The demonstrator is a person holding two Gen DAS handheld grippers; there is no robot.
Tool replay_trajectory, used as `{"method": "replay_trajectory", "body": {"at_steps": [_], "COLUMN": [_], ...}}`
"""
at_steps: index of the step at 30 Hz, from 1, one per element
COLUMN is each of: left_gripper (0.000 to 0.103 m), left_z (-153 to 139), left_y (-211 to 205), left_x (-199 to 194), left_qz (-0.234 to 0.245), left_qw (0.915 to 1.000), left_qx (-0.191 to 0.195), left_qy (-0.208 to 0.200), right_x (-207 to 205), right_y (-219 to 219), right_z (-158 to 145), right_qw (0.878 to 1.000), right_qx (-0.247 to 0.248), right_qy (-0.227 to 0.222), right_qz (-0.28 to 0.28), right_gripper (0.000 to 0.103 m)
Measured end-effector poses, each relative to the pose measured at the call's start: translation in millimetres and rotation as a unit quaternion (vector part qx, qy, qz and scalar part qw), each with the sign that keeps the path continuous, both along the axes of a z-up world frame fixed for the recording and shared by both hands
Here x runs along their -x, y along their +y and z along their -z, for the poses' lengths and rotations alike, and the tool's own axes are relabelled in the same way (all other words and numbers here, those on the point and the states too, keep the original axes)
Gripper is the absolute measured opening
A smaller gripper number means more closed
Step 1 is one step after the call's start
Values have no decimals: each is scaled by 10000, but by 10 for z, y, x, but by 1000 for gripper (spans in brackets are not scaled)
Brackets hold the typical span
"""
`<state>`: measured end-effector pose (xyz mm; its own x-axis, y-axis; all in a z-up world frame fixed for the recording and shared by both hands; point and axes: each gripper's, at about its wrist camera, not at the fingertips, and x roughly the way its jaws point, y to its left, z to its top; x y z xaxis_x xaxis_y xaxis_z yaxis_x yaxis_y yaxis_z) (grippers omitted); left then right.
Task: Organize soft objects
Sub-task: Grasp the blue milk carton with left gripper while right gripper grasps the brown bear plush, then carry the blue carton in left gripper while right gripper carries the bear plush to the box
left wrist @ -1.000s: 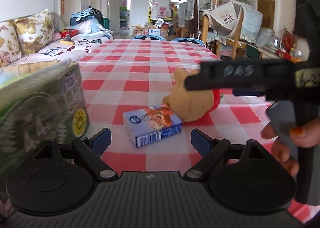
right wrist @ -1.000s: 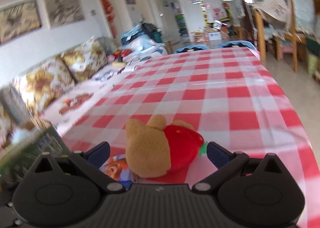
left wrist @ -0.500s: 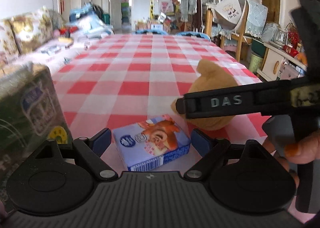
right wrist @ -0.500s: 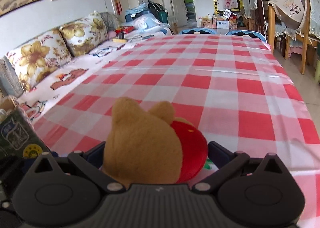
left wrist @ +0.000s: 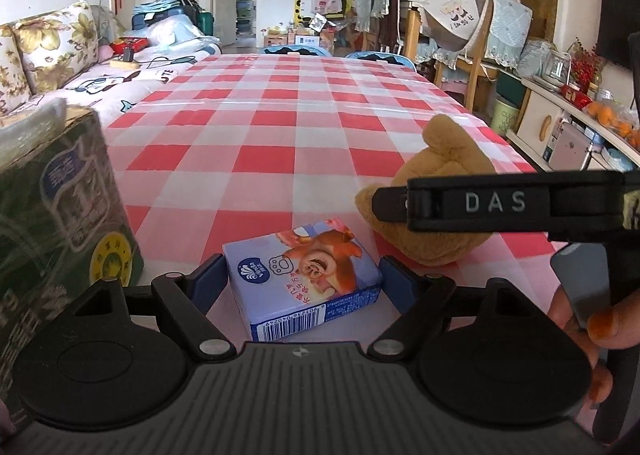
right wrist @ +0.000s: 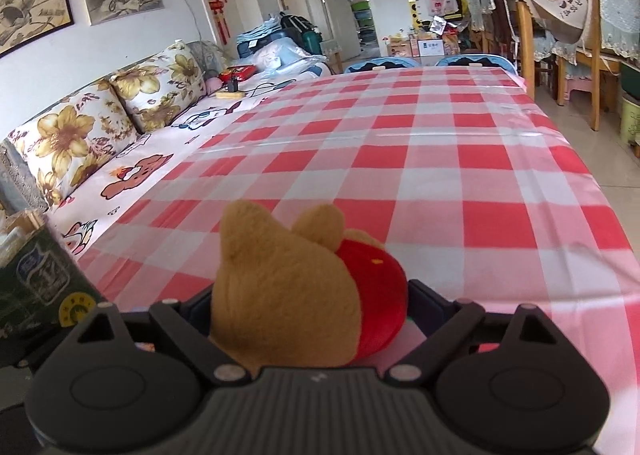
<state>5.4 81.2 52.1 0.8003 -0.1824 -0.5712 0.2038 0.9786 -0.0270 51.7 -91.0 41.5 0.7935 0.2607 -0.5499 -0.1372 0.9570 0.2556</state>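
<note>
Two soft things bracketed, neither lifted yet: tissue pack [left wrist: 303, 277] flat on the checked table [left wrist: 280, 127], between left gripper [left wrist: 301, 280] fingers, touching or nearly. Plush bear [right wrist: 296, 295] just right, squeezed by right gripper [right wrist: 308, 305], seemingly. Green box [left wrist: 60, 215] near left, probably the destination.

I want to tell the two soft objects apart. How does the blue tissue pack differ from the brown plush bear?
The blue rectangular tissue pack is flat and boxy with printed plastic wrap; the brown plush bear with a red shirt is rounded and furry. The pack sits between the left gripper fingers, the bear between the right gripper fingers. Both lie on the red-checked tablecloth.
</note>
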Motion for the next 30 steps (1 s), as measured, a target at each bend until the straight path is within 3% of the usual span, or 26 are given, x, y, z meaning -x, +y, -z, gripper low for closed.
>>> {"method": "replay_trajectory", "body": {"at_steps": [12,30], "left_gripper": [102,102], "left_z": [14,17], "left_y": [147,328], "left_x": [418,1034], "left_qz": [-13,148], "left_qw": [10000,9997], "left_qx": [37,198], "left_qy": [18,51], "right_x": [603,1460], "right_y": [84,230], "right_z": [-8,-115], "right_qw": [9997,9972], "right_qx": [172,290], "right_qy": [80,645], "right_qz": [155,261], "right_gripper": [92,88]}}
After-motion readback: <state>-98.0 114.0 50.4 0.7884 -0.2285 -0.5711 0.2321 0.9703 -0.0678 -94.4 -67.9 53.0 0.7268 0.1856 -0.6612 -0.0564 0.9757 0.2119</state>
